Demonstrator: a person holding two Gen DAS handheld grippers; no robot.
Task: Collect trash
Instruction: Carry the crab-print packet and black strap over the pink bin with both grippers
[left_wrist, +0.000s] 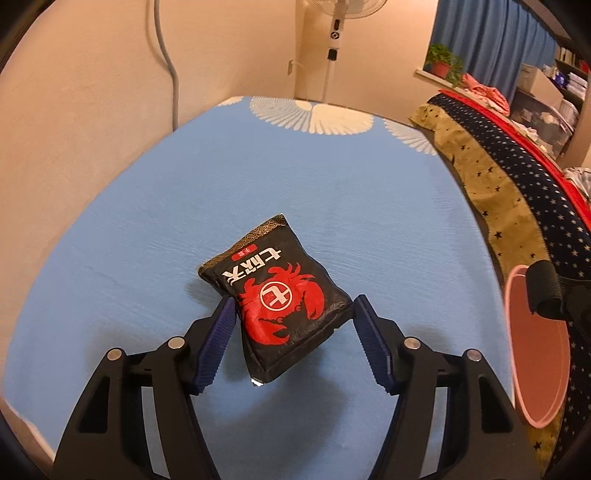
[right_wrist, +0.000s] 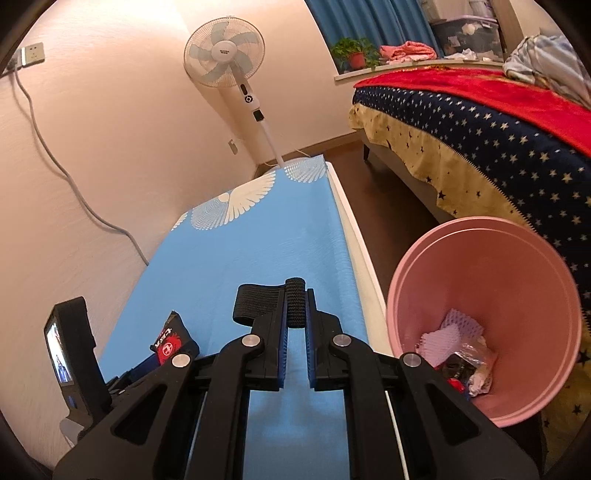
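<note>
The black snack bag (left_wrist: 275, 291) with the red crab print sits between the fingers of the left gripper (left_wrist: 291, 314), above the blue table (left_wrist: 147, 221), nearer its near edge than its far one. The left pad touches the bag's side; the right pad stands just clear of it with a thin gap showing, so the jaws look open around the bag, not pressing on it. Whether the bag's lower corner rests on the table or hangs above it cannot be told.

The right gripper (right_wrist: 295, 314) is closed on a black woven strap (right_wrist: 295, 302), pinched upright between its pads over the table's right half.

The pink bin (right_wrist: 487, 317) stands beyond the table's right edge, between the table and the bed (right_wrist: 480, 147), tilted with its mouth toward the camera. It already holds some scraps: a purple-white piece, crumpled clear wrap, something dark and red.

So part of the collecting looks done. Left, as I judge it: the snack bag needs a firm grip and a carry over the right edge into the bin. No other loose trash shows on the table.
</note>
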